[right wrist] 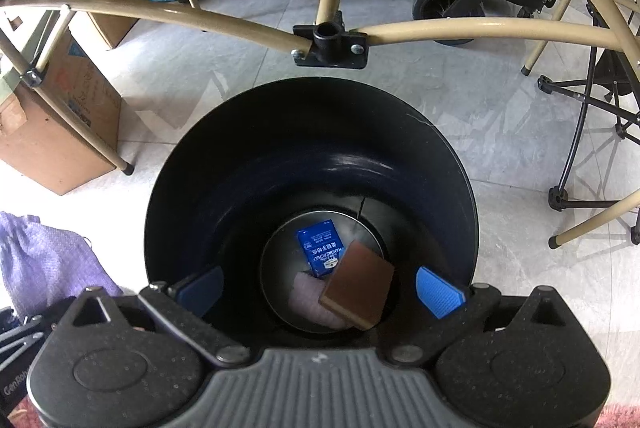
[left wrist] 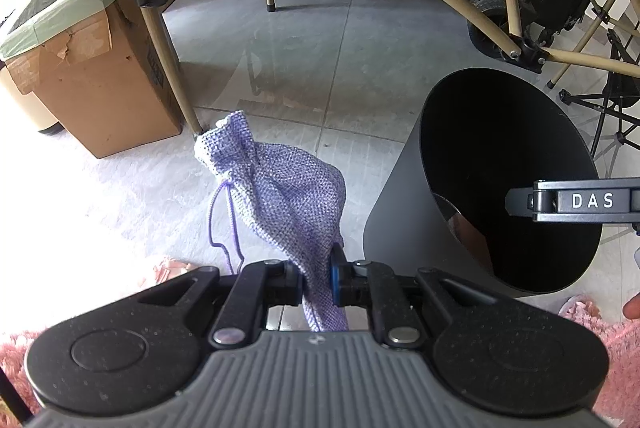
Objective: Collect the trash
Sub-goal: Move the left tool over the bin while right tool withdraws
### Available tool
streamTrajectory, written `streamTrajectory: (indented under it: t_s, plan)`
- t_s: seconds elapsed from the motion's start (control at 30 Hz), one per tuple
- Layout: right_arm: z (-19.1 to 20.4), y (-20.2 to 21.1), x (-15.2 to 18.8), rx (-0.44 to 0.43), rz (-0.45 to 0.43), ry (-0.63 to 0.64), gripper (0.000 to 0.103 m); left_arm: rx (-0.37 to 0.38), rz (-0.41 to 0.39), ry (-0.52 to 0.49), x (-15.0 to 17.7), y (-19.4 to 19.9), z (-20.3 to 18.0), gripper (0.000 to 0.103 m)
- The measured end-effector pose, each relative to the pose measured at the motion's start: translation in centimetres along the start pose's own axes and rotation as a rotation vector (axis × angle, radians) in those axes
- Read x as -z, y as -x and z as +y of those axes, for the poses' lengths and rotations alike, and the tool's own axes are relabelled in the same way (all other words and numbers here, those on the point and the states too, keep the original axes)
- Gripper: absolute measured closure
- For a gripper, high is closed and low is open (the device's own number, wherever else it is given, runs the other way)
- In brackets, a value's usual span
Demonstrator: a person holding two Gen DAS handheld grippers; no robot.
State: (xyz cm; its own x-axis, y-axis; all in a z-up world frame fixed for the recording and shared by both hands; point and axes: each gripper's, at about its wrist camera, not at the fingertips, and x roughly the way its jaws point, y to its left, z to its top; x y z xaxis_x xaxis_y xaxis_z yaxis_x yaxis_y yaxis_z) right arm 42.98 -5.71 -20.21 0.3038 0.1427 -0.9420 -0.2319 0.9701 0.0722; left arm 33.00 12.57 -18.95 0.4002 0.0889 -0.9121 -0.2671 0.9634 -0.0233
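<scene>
The purple pouch [left wrist: 276,196] is clamped in the left gripper [left wrist: 316,282], just left of the black bin [left wrist: 508,180], over whose mouth the right gripper [right wrist: 320,292] is held, jaws wide and empty.

A grey tiled floor [right wrist: 500,116] carries a black bin [right wrist: 280,132], cardboard boxes [left wrist: 104,88] and pink rug [left wrist: 624,356].
</scene>
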Motion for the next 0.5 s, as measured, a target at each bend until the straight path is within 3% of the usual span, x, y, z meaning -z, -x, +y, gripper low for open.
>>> streamTrajectory:
  t_s: [0.5]
  plan:
    - [-1.4,1.8,0.5,-0.016,-0.053,-0.019,0.000,0.020,-0.087,-0.034,-0.6,2.6,-2.0,0.091]
